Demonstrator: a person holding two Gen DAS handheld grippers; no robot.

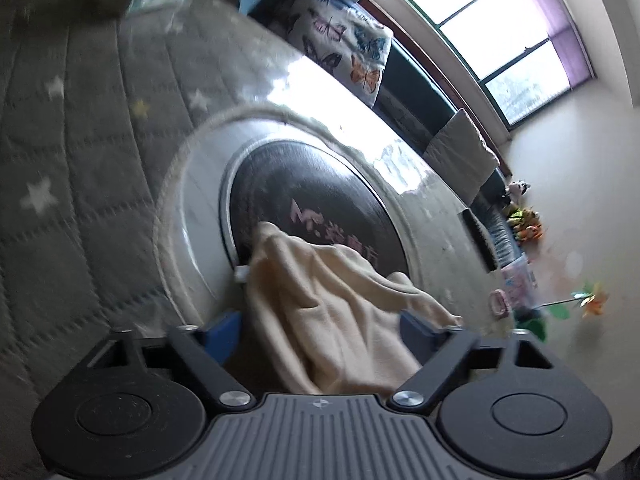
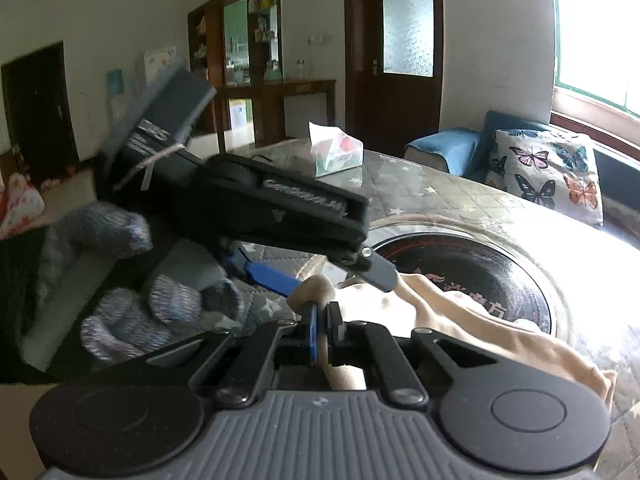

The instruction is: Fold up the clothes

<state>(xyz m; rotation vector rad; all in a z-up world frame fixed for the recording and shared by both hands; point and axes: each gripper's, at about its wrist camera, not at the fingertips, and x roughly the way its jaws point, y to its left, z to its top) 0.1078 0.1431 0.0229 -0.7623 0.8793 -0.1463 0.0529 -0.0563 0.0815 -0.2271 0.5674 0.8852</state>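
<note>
Right wrist: claw [image 2: 325,316] pinching cloth [image 2: 472,320]

1. Daylight comes in through the window [image 1: 500,28], which is blown out to near white in both my wrist views.
2. That light puts a hard glare on the desk's glossy cover [image 1: 320,92], washing out its pattern.
3. My left view is smeared with motion blur, worst over the quilted cloth [image 1: 72,152].
4. In my right view the gloved hand [image 2: 132,280] is soft and blurred.
5. Fisheye bending curves straight lines; the corners go dark.
</note>
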